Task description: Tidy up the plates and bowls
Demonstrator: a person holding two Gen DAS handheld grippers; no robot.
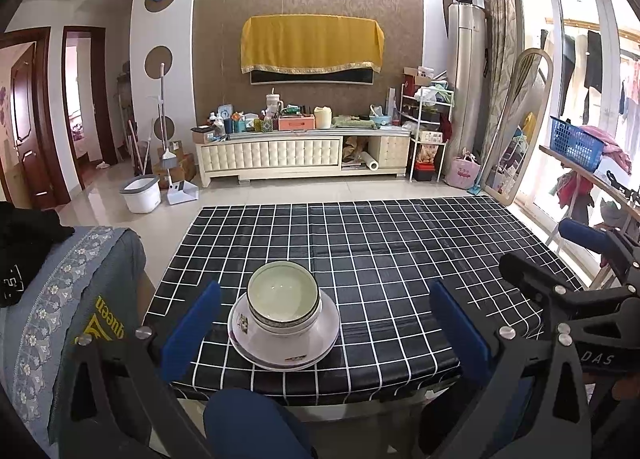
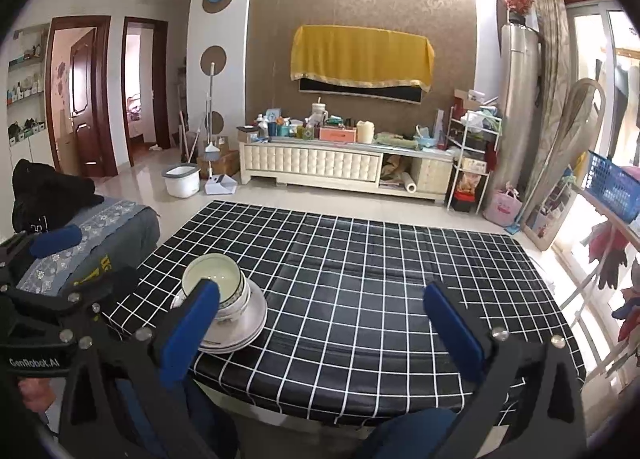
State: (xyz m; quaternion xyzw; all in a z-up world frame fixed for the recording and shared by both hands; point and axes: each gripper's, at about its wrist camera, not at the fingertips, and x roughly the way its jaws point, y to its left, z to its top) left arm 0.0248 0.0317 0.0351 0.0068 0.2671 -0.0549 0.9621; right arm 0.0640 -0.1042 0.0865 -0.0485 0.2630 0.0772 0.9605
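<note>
White bowls (image 1: 284, 305) with a dark patterned rim sit nested on stacked white plates (image 1: 316, 351) near the front edge of the black checked table (image 1: 400, 259). My left gripper (image 1: 325, 333) is open, its blue fingers apart on either side of the stack, a little in front of it and not touching. In the right wrist view the bowls (image 2: 218, 283) and plates (image 2: 248, 323) lie at the left, partly behind one blue finger (image 2: 188, 331). My right gripper (image 2: 322, 333) stands open over the bare front of the table (image 2: 380, 279), holding nothing.
A chair with grey embroidered cloth (image 1: 68, 299) stands close at the table's left. The right gripper's body (image 1: 580, 291) shows at the right edge of the left wrist view. Beyond the table are tiled floor, a white bucket (image 1: 141, 193) and a cluttered TV cabinet (image 1: 304, 151).
</note>
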